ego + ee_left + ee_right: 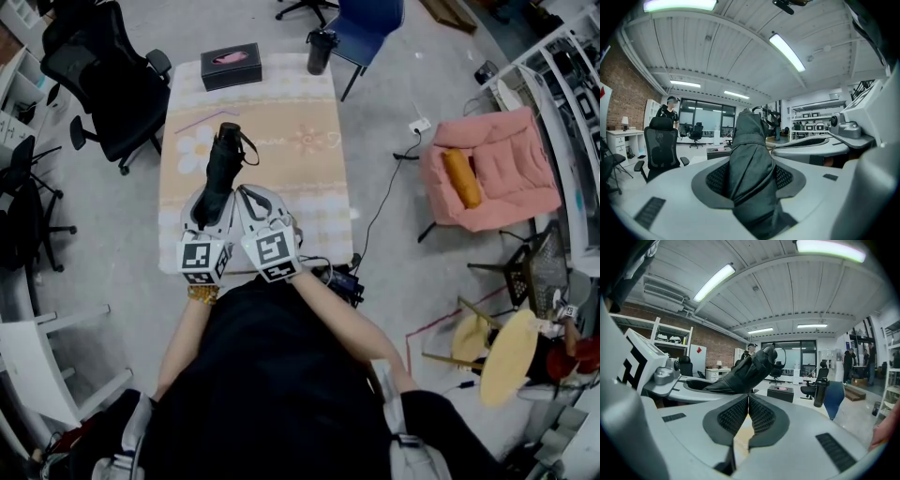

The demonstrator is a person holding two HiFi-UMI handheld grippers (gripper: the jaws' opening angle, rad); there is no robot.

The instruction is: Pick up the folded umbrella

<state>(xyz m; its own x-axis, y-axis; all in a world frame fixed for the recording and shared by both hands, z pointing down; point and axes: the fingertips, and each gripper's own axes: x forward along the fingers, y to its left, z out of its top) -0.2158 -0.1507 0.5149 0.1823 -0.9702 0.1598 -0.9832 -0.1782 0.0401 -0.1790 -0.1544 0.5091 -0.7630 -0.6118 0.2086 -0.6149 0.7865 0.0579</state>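
Note:
The folded black umbrella [223,164] sticks out forward over the table, with its strap loop at the far end. My left gripper [212,202] is shut on its near end. In the left gripper view the umbrella [750,159] fills the gap between the two pads and points away and slightly up. My right gripper [251,197] is just to the right of it, with its jaws shut and nothing between them [748,416]. In the right gripper view the umbrella [745,373] slants up to the right, above the left gripper [656,373].
The table [309,178] has a beige cloth with a flower print. On its far edge stand a black tissue box [231,66] and a dark flask [321,51]. A black office chair [112,84] is at the left, a blue chair [367,23] behind, and a pink armchair [492,169] at the right.

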